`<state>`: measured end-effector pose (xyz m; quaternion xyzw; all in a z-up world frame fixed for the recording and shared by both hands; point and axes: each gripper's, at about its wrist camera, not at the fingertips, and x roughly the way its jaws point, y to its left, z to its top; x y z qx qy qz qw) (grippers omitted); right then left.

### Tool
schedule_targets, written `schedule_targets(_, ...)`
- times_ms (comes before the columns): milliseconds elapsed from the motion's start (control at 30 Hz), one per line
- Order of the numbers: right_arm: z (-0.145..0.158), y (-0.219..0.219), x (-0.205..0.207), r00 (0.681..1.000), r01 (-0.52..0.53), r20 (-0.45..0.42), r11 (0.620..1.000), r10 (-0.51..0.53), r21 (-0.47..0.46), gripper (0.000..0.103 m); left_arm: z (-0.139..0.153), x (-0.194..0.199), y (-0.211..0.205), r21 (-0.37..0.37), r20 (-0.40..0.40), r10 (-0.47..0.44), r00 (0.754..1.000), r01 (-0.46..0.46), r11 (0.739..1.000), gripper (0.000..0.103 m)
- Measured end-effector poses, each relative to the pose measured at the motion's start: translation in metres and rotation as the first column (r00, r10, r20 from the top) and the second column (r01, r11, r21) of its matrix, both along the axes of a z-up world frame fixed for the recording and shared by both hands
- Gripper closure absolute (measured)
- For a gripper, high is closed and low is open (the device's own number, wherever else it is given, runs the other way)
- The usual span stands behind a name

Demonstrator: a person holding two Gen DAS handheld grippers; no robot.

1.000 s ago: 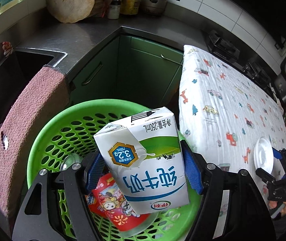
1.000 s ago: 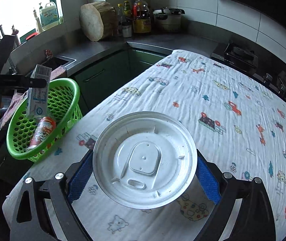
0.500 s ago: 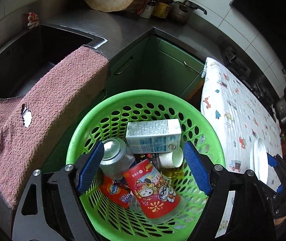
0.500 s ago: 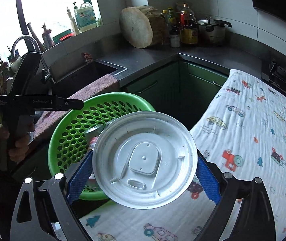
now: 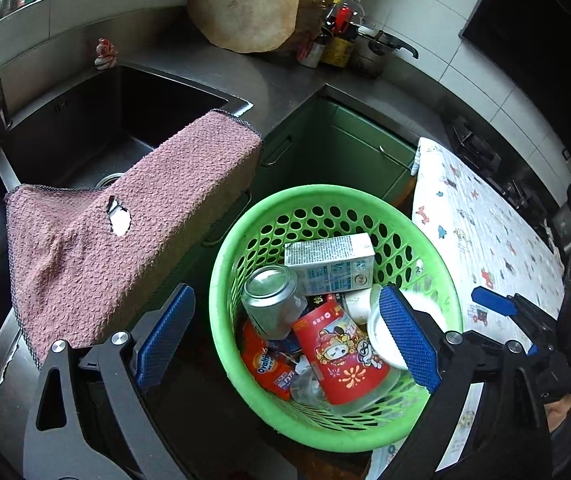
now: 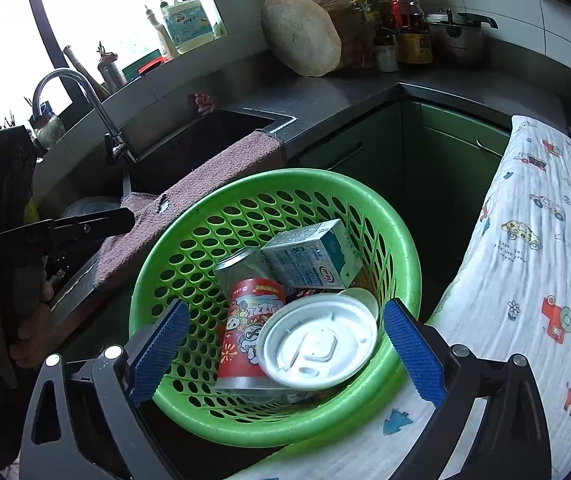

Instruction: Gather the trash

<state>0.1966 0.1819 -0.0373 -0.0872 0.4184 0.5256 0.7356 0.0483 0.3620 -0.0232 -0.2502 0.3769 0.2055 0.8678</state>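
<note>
2 grippers are hanging over the green basket (image 6: 401,240), both spread wide and gripping nothing: the left gripper (image 5: 285,336) and the right gripper (image 6: 285,356). The white plastic lid (image 6: 317,346) is lying tilted inside, leaning on the red snack cup (image 6: 247,320), beside the milk carton (image 6: 311,256) and the metal can (image 5: 271,300). Everything is looking light; the lid seems thin, slippery and bendy, so pinching its rim edge-on should suit it best.

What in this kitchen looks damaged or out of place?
The pink towel draped over the sink edge has a ragged hole torn through it. The green basket seems to sit partly off the table.
</note>
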Motion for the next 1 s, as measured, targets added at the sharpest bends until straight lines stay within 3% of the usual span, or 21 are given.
schedule_targets(133, 0.005, -0.008, -0.003, 1.000, 0.021, 0.000, 1.000, -0.021, 0.007, 0.008, 0.006, -0.009, -0.008, 0.005, 0.026, -0.008, 1.000, 0.008, 1.000, 0.007)
schedule_targets(267, 0.018, -0.028, -0.012, 0.998, 0.051, 0.032, 0.999, -0.051, 0.001, 0.008, 0.017, -0.016, -0.030, 0.069, 0.050, -0.029, 0.998, 0.026, 0.997, 0.005)
schedule_targets(500, 0.034, -0.086, -0.043, 0.978, 0.165, 0.137, 0.985, -0.157, -0.052, 0.008, 0.031, -0.022, -0.086, 0.155, 0.090, -0.102, 0.991, 0.087, 0.984, 0.005)
schedule_targets(600, 0.033, -0.120, -0.051, 0.964, 0.237, 0.136, 0.969, -0.227, -0.066, 0.008, 0.034, -0.023, -0.118, 0.194, 0.101, -0.146, 0.984, 0.125, 0.973, 0.005)
schedule_targets(733, 0.031, -0.169, -0.063, 0.928, 0.346, 0.175, 0.934, -0.329, -0.082, 0.008, 0.035, -0.022, -0.163, 0.234, 0.108, -0.212, 0.971, 0.183, 0.955, 0.005)
schedule_targets(1000, 0.021, -0.263, -0.091, 0.825, 0.542, 0.262, 0.832, -0.501, -0.116, 0.008, 0.028, -0.023, -0.255, 0.320, 0.098, -0.332, 0.938, 0.286, 0.903, 0.005)
